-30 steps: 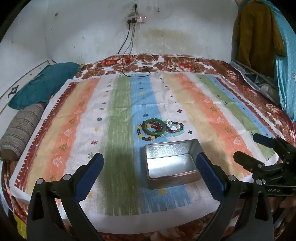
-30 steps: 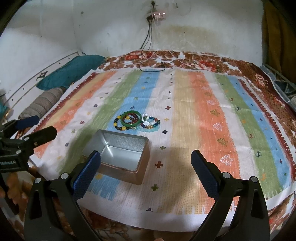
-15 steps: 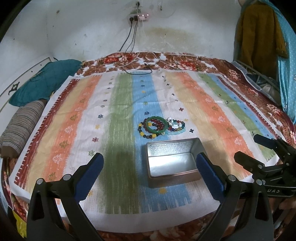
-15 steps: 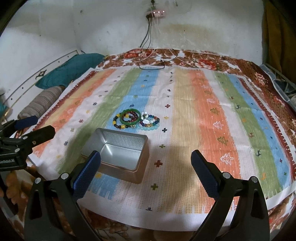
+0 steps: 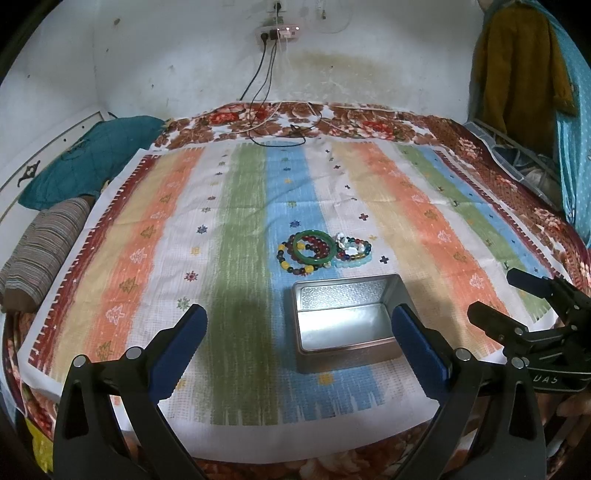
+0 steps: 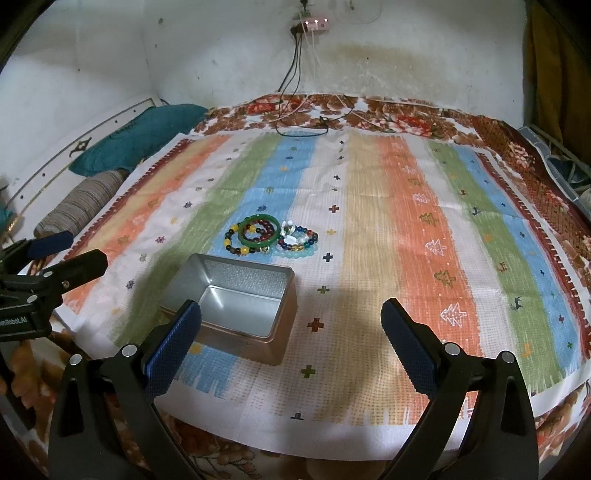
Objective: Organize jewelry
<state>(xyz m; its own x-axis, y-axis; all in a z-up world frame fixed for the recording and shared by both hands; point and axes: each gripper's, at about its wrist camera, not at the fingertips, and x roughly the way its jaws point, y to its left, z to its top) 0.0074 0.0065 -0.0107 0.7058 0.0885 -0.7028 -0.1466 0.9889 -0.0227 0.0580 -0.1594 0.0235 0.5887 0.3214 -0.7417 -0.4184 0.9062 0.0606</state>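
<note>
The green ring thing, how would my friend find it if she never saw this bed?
Start at the striped cloth spread over the bed, then find the open metal tin near its front edge. Just behind the tin lies a little heap of bracelets. The green bangle is the only smooth, solid hoop there; the others are strings of beads.

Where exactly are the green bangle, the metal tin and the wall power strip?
green bangle (image 5: 302, 259), left wrist view, on its near-left rim.
metal tin (image 6: 240, 308), right wrist view, on its bare inside floor.
wall power strip (image 6: 316, 24), right wrist view, on its pink body.
</note>
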